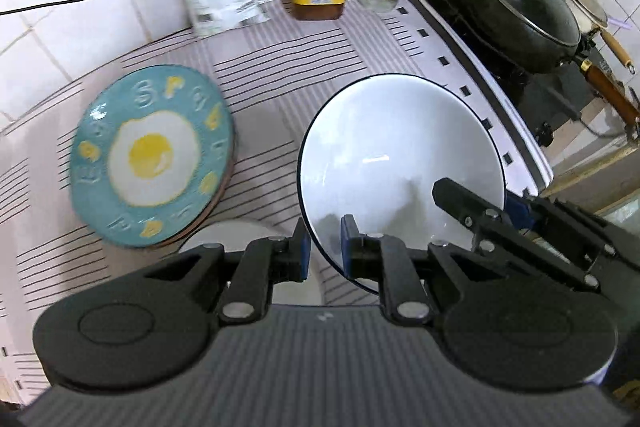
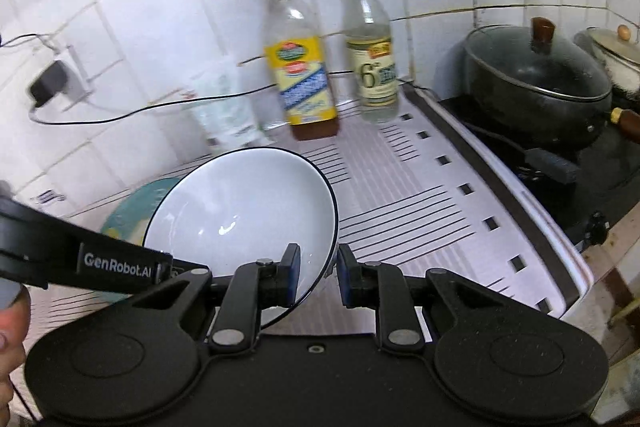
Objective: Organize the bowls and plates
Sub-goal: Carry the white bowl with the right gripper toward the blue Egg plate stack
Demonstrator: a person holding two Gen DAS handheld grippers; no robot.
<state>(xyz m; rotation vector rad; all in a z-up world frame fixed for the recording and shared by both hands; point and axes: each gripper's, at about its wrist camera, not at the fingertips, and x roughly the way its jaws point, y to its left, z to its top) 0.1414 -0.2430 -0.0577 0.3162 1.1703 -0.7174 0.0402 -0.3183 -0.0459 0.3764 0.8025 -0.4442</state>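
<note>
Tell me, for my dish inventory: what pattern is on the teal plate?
A fried egg in the middle, raised letters around the rim of the teal plate; clearest in the left wrist view.

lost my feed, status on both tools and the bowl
Both tools, left and right, shut on white bowl's rim, bowl lifted. Egg plate flat on mat. Nothing blocking.

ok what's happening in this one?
A person holds one white bowl with both tools, clear of the striped mat. The left tool and the right tool are each shut on its dark rim. An egg-print plate lies flat on the mat at left. Two bottles stand by the wall.
</note>
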